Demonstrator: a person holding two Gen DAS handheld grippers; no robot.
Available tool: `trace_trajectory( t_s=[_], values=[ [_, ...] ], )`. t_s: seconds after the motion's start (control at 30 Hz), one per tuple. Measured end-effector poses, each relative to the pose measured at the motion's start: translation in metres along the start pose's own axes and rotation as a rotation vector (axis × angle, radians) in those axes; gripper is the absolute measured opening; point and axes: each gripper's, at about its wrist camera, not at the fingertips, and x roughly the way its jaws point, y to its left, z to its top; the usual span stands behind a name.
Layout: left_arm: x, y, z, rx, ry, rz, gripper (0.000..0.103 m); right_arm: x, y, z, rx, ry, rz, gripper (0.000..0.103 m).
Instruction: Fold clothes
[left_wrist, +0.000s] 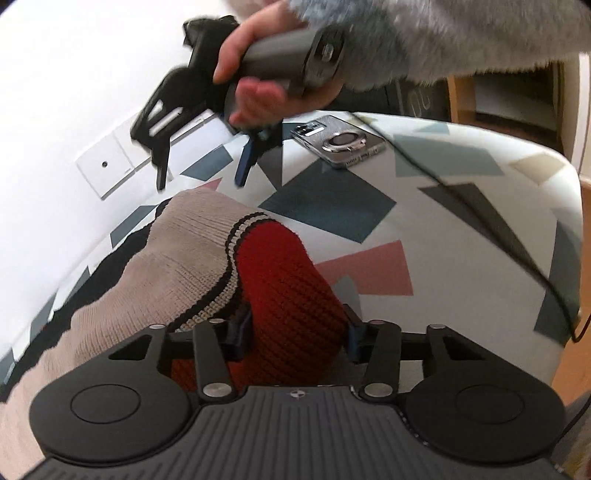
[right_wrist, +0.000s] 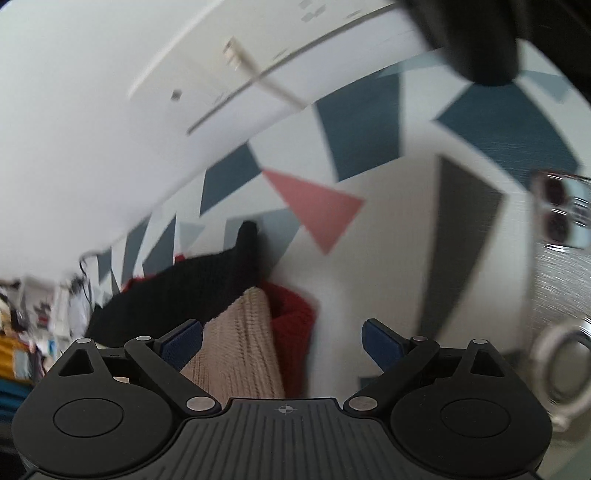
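A knitted sweater (left_wrist: 177, 258), beige with black stripes and a red cuff (left_wrist: 291, 295), lies on the table's patterned cloth (left_wrist: 461, 258). My left gripper (left_wrist: 295, 332) is shut on the bunched red cuff, which fills the gap between the blue pads. A hand in a grey fuzzy sleeve holds my right gripper (left_wrist: 201, 182) above the sweater's far end, with its fingers apart and empty. In the blurred right wrist view the right gripper (right_wrist: 282, 343) is open over the sweater (right_wrist: 240, 347), showing beige, black and red folds.
A phone (left_wrist: 340, 144) with a ring holder lies at the far side of the table and appears again as the phone (right_wrist: 561, 221) at the right. A black cable (left_wrist: 480, 221) runs across the cloth. A white wall with a socket plate (left_wrist: 105, 166) borders the table.
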Motion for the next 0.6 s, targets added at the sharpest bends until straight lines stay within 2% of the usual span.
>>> trace_trajectory(
  t_s=[0.1,0.13,0.2,0.27,0.33,0.37,0.43,0.6],
  values=[
    [-0.004,0.009,0.002,-0.073,-0.01,-0.011,0.041,0.021,0.017,0.002,-0.04,0.034,-0.048,0.071],
    [-0.007,0.011,0.002,-0.092,-0.017,-0.013,0.039,0.025,0.02,0.002,-0.037,0.04,-0.054,0.068],
    [-0.01,0.015,0.002,-0.124,-0.028,-0.014,0.036,0.033,0.025,0.004,-0.033,0.053,-0.066,0.071],
    [-0.012,0.018,0.001,-0.143,-0.035,-0.014,0.034,0.04,0.031,0.005,-0.029,0.067,-0.078,0.065],
    [-0.013,0.02,-0.001,-0.157,-0.04,-0.015,0.033,0.047,0.036,0.005,-0.036,0.072,-0.088,0.045],
    [-0.013,0.021,-0.001,-0.16,-0.041,-0.015,0.033,0.049,0.038,0.006,-0.041,0.071,-0.094,0.044],
    [-0.014,0.021,0.0,-0.165,-0.042,-0.013,0.033,0.052,0.042,0.006,-0.048,0.063,-0.106,0.034],
    [-0.013,0.024,0.001,-0.181,-0.042,-0.013,0.033,0.049,0.047,0.007,-0.043,0.037,-0.105,0.025]
  ],
)
